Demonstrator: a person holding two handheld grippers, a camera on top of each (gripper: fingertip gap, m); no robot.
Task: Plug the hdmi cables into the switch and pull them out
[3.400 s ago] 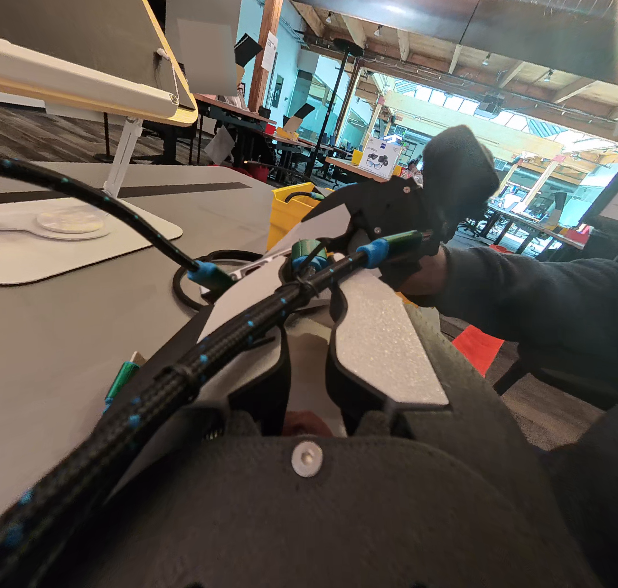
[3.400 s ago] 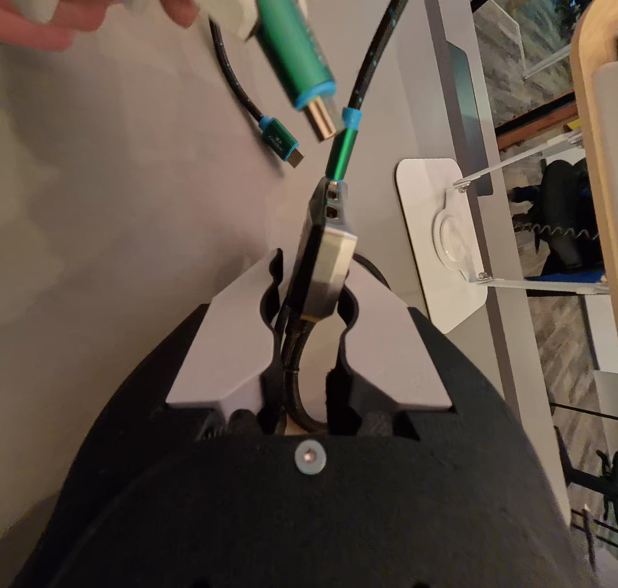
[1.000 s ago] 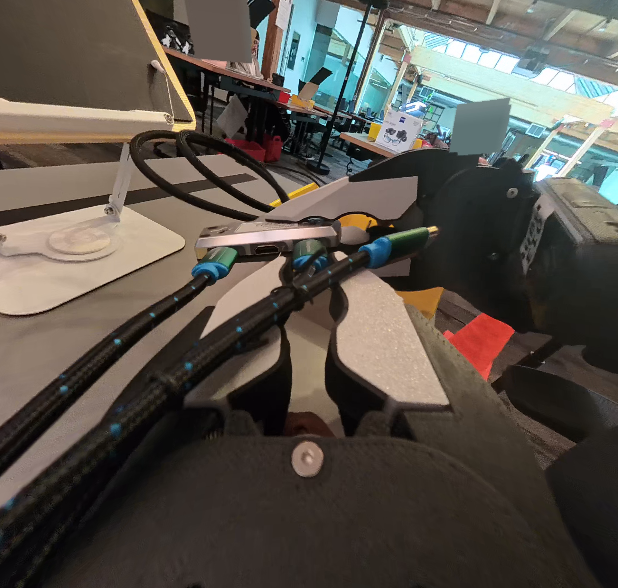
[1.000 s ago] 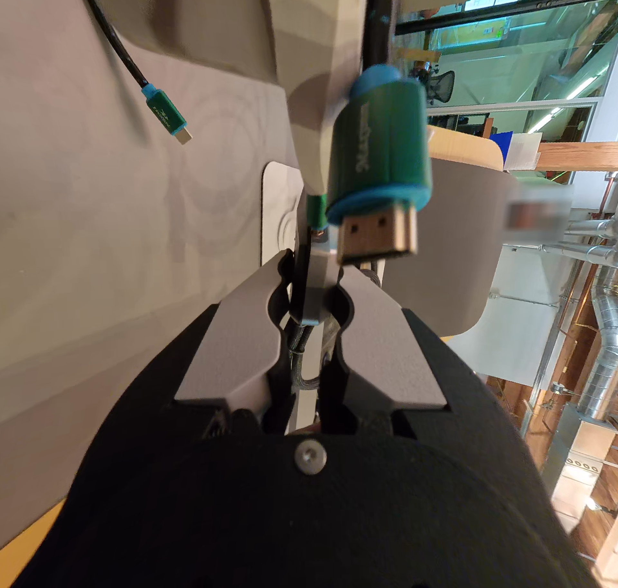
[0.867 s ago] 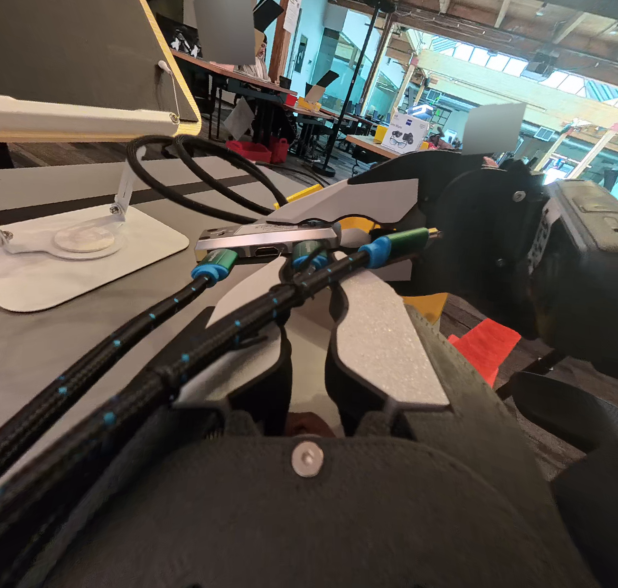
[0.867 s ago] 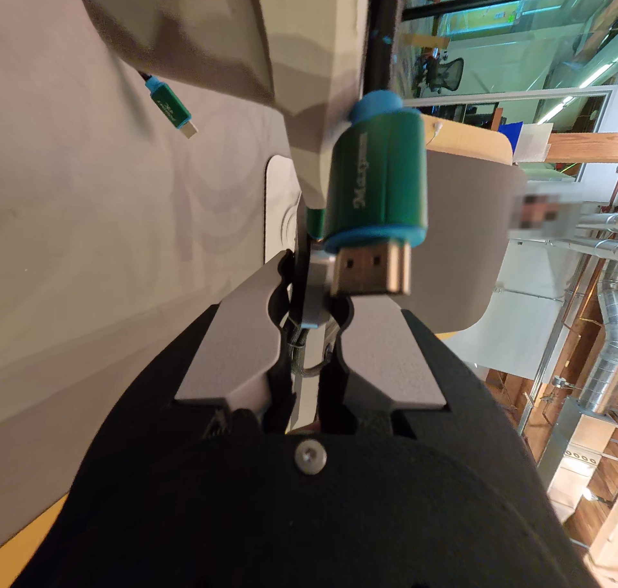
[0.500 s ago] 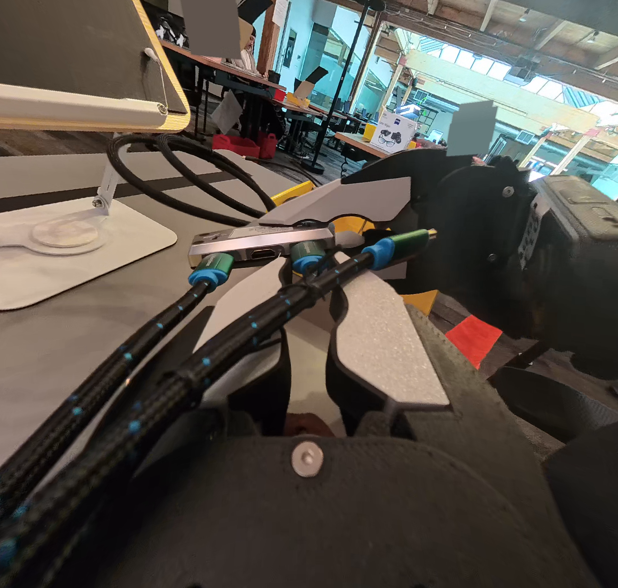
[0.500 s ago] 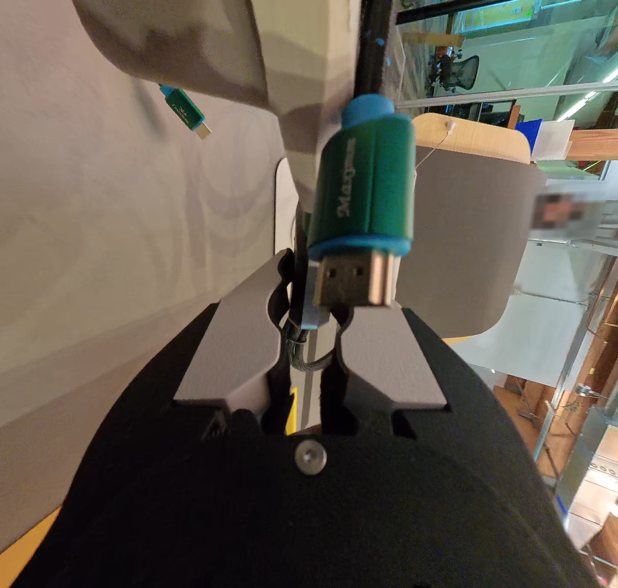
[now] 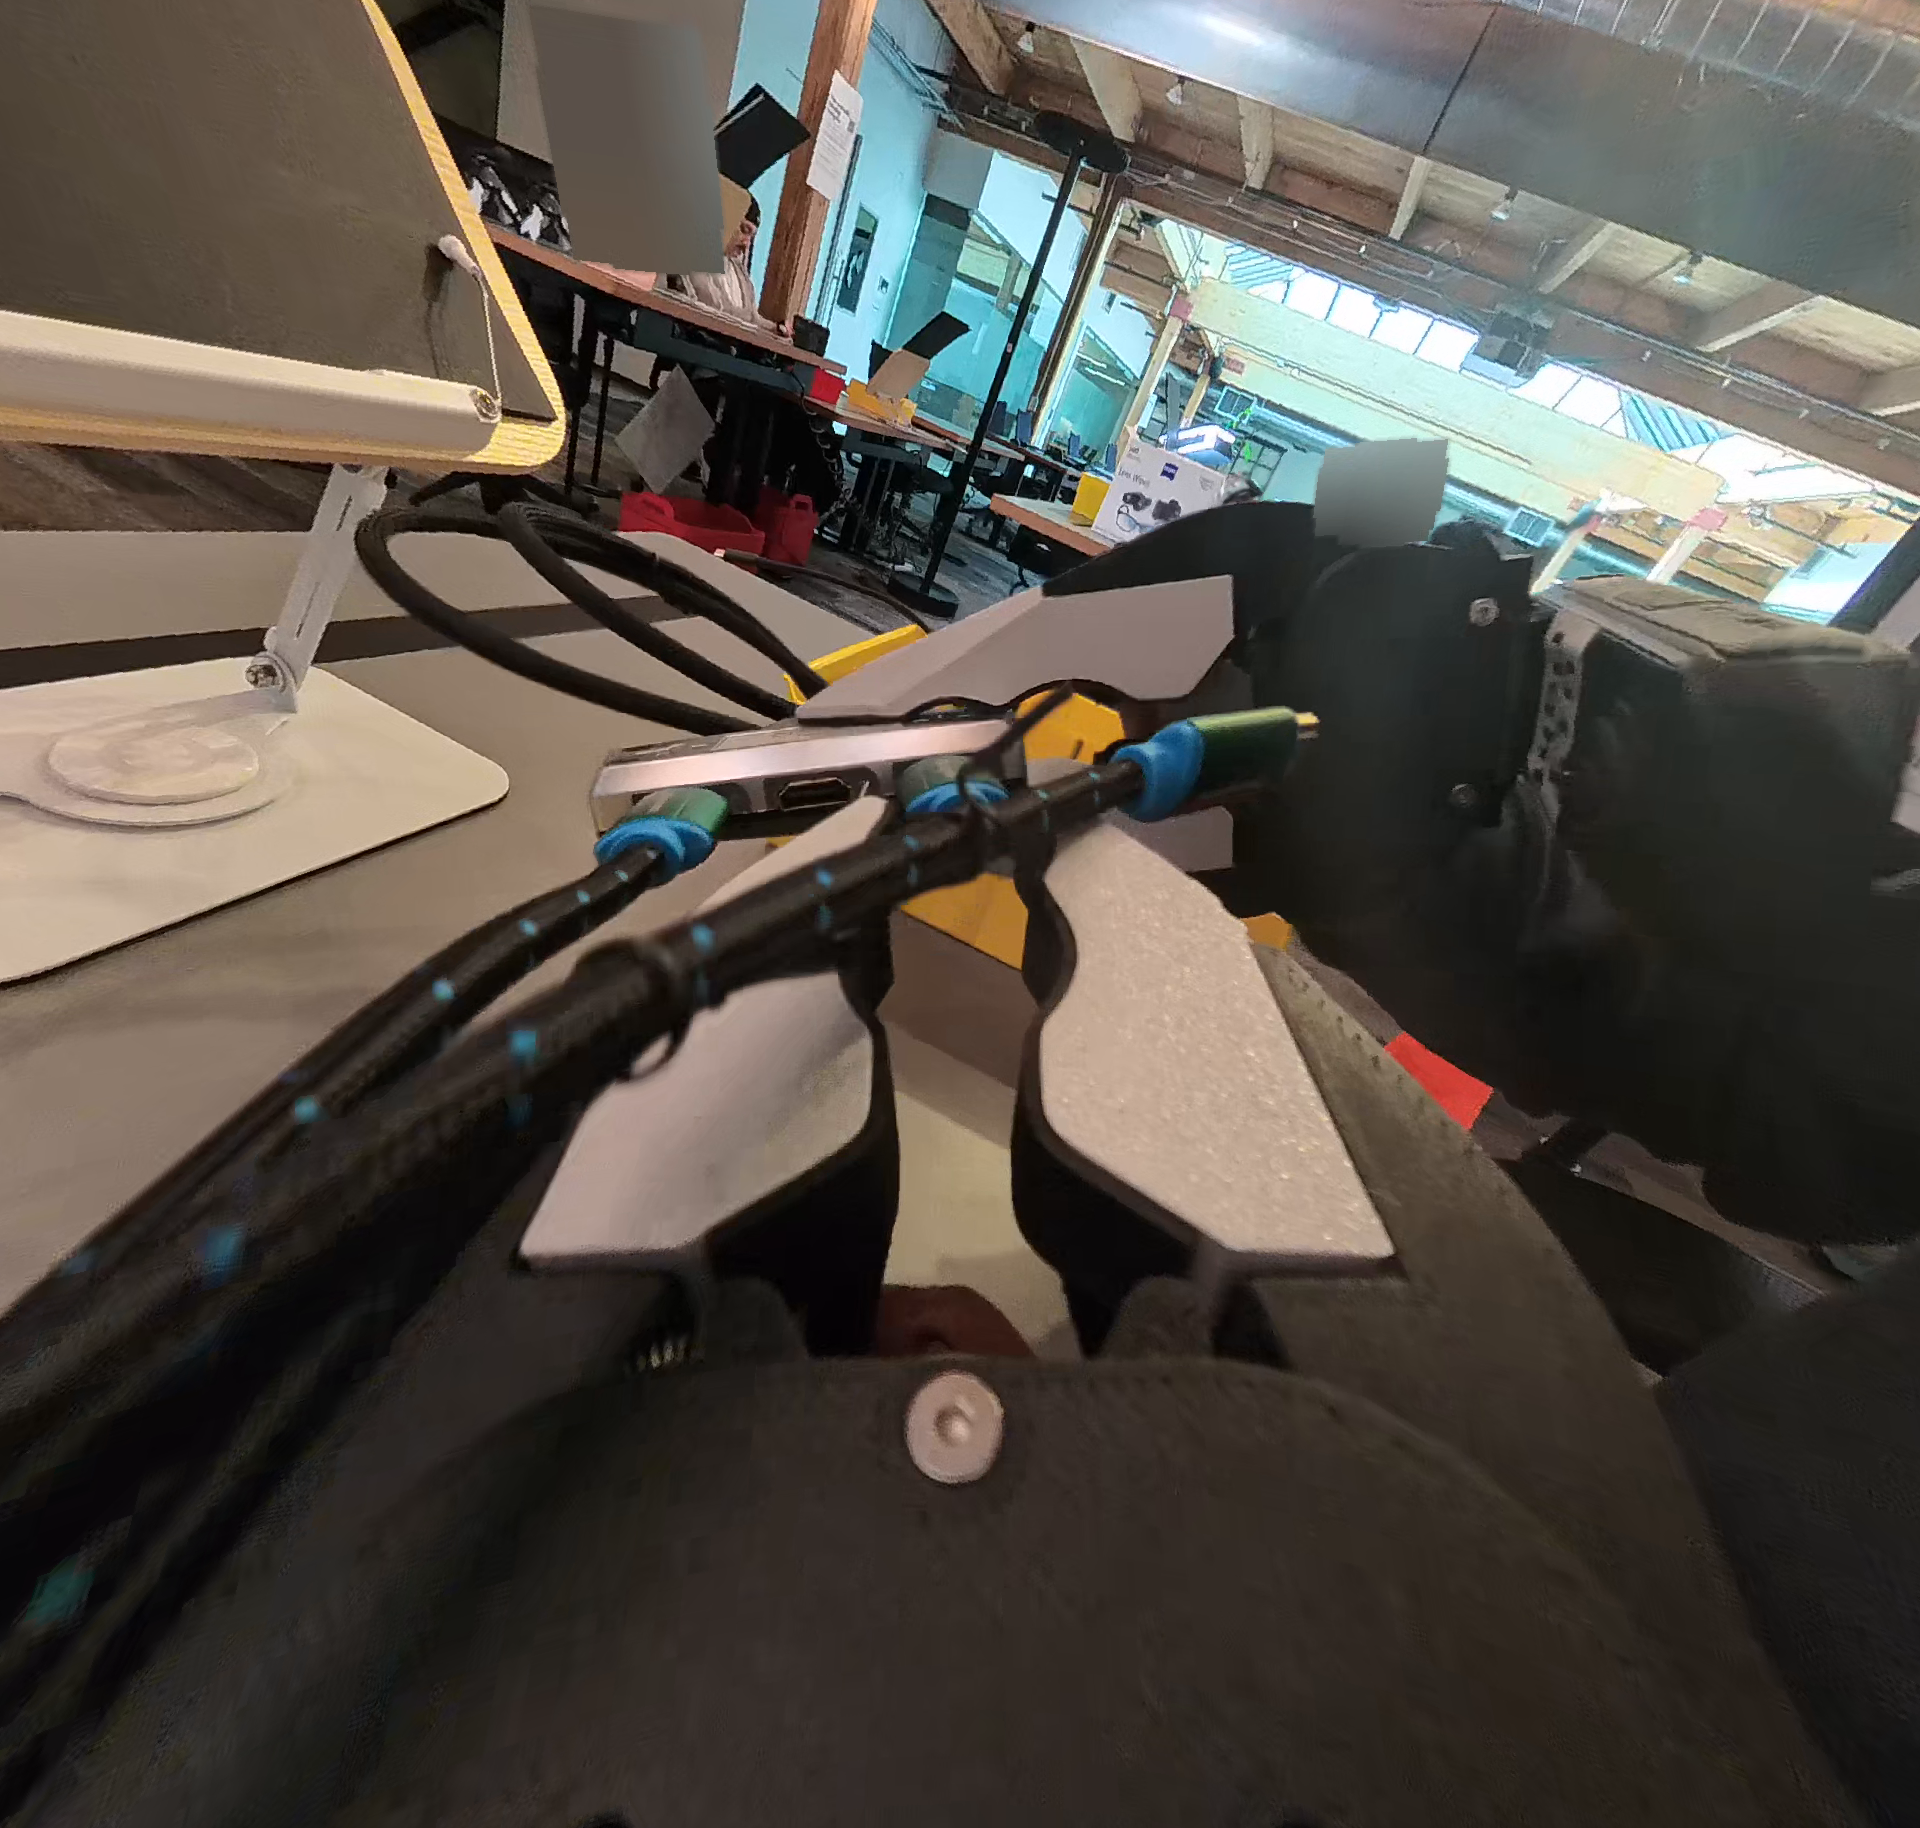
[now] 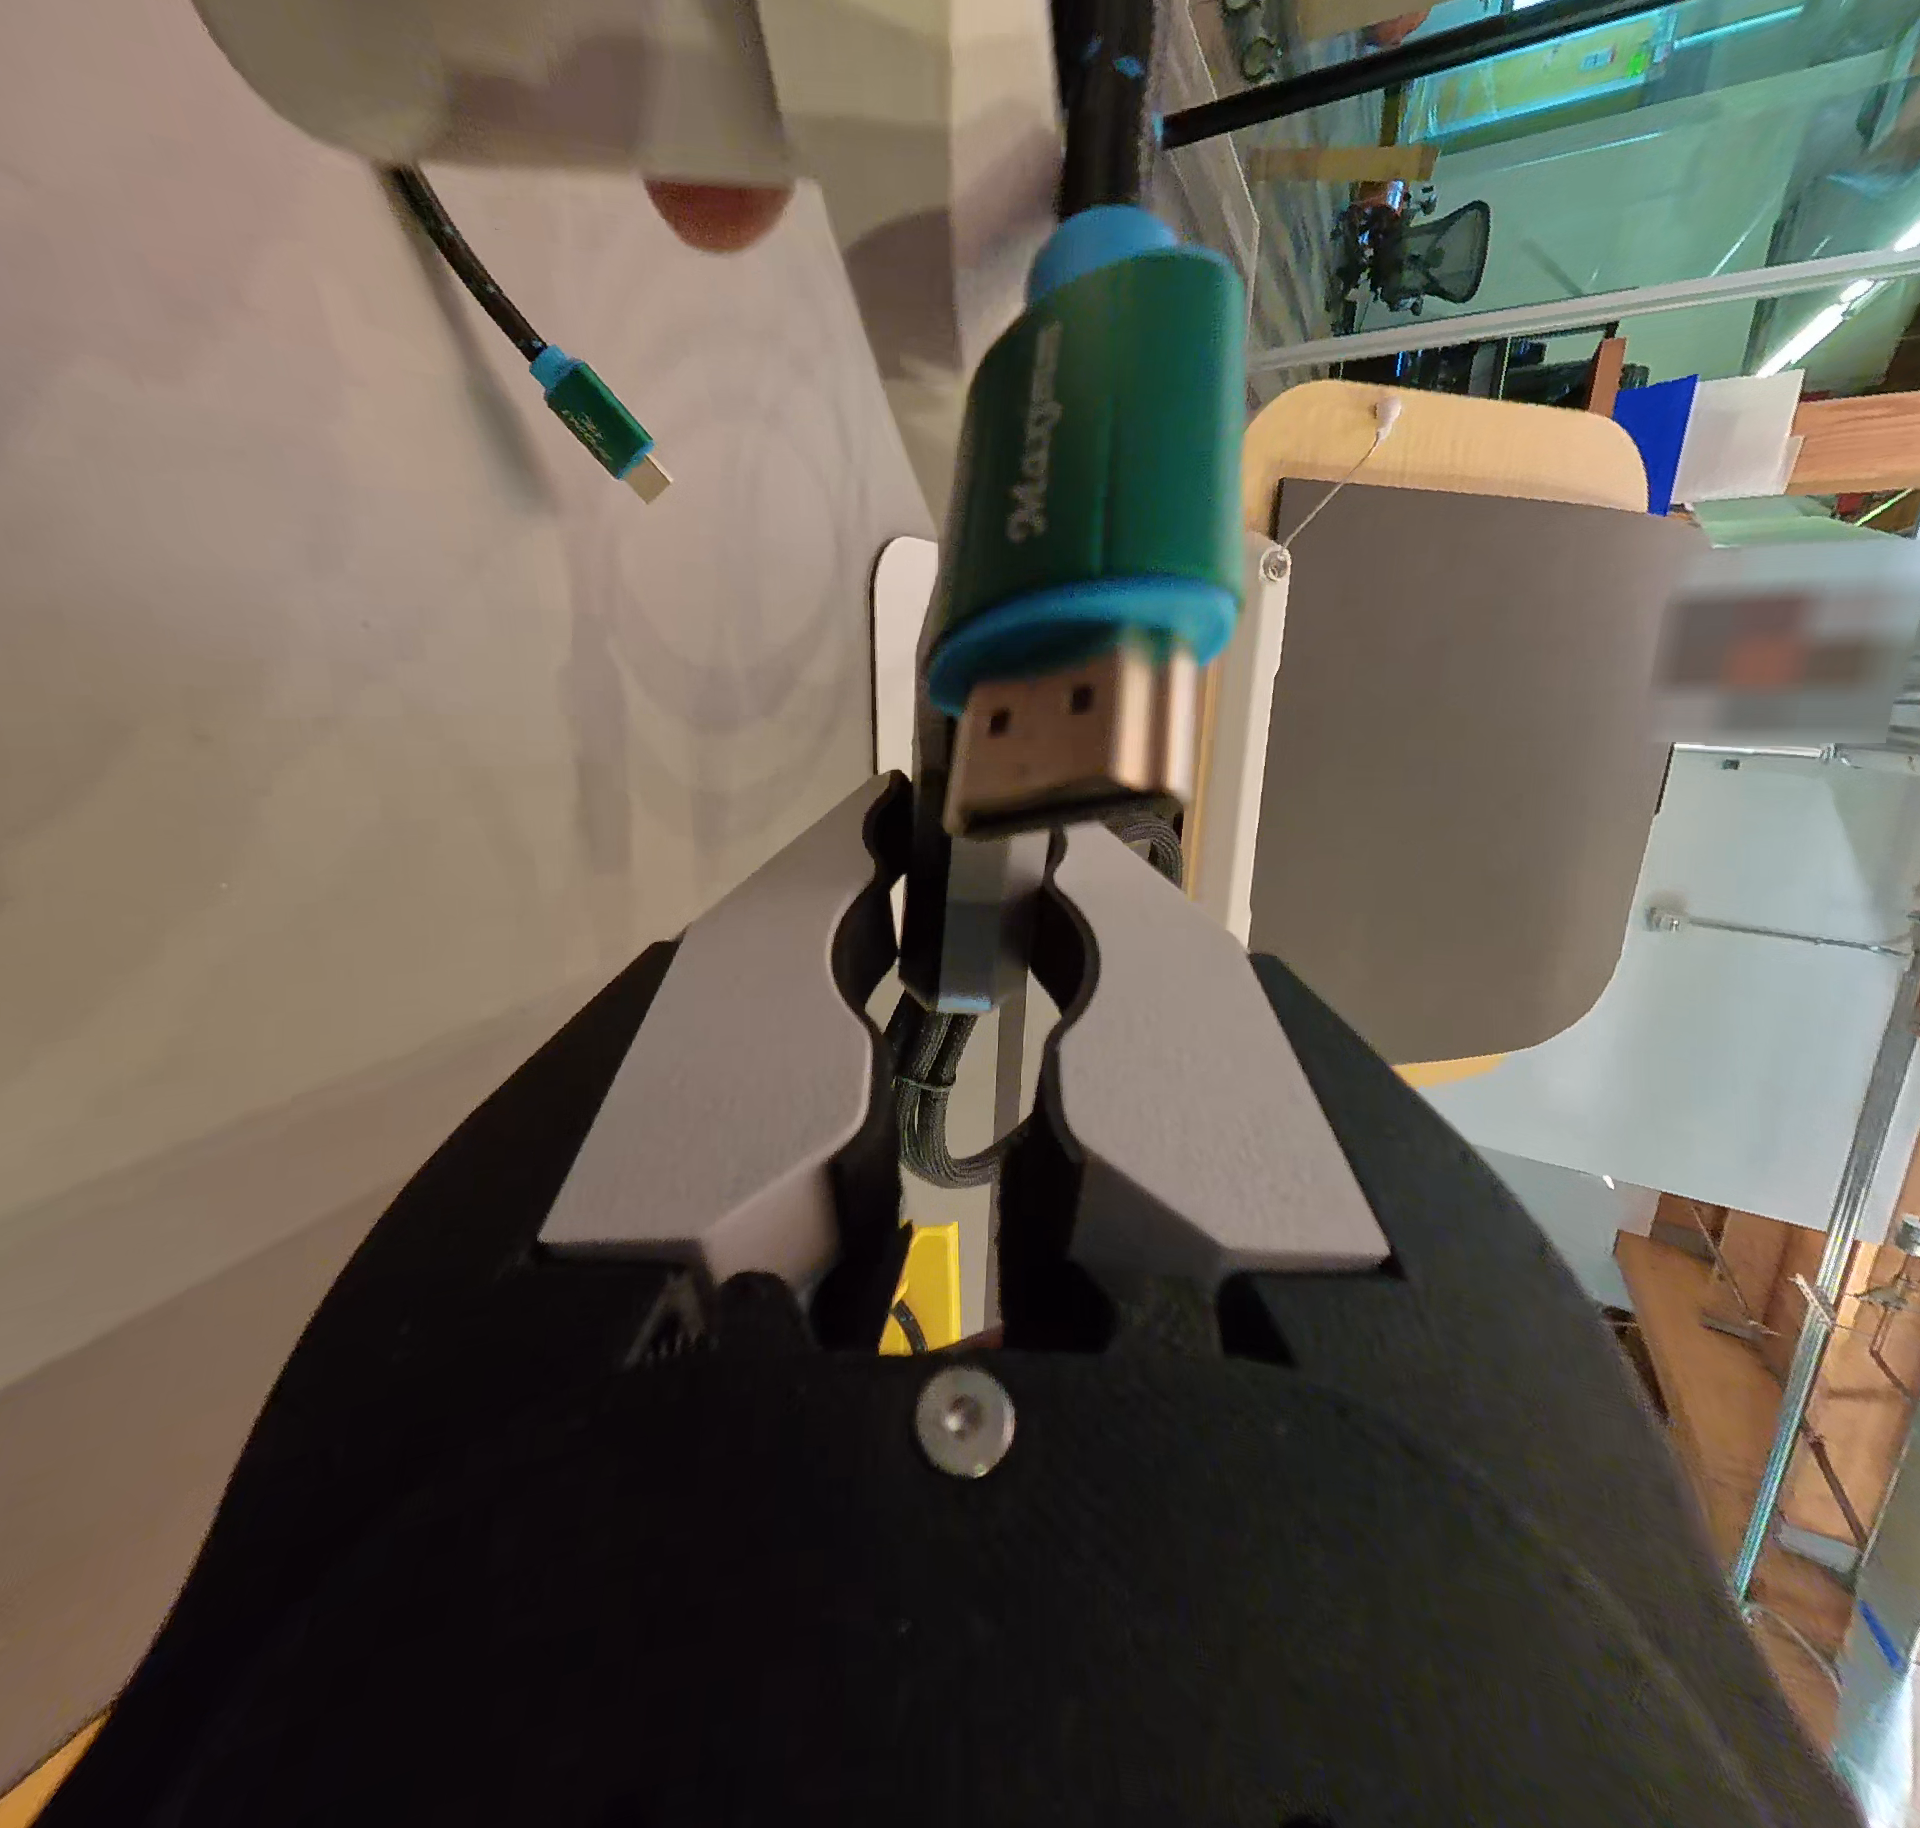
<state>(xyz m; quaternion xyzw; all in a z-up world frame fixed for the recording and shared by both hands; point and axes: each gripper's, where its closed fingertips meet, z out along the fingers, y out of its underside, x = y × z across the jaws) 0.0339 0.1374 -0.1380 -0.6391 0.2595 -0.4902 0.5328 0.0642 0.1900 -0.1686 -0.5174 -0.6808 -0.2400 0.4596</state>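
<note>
Two green plugs sit in the switch (image 9: pixel 800 755), a flat silver bar held level above the grey table (image 9: pixel 208 999): one plug (image 9: pixel 665 822) at its left end, a second (image 9: pixel 940 786) further right, with an open port between them. A third plug (image 9: pixel 1210 744) hangs free of the switch, its metal tip pointing toward the right gripper (image 9: pixel 1039 729), which shows here from the side, its grey fingers above and below the switch's right end. In the right wrist view that gripper (image 10: pixel 971 879) is clamped on the switch (image 10: pixel 961 937) edge-on, and the free plug (image 10: pixel 1091 573) hovers just in front of its fingertips, tip toward the camera. The left gripper (image 9: pixel 956 879) is closed on the free plug's braided cable (image 9: pixel 810 911), just behind the plug. Farther off on the table lies a small green connector (image 10: pixel 597 422) on a thin black cable. A white stand (image 9: pixel 239 791) with a tilted board rests at the left, and a yellow bin (image 9: pixel 966 911) shows past the table's edge.
</note>
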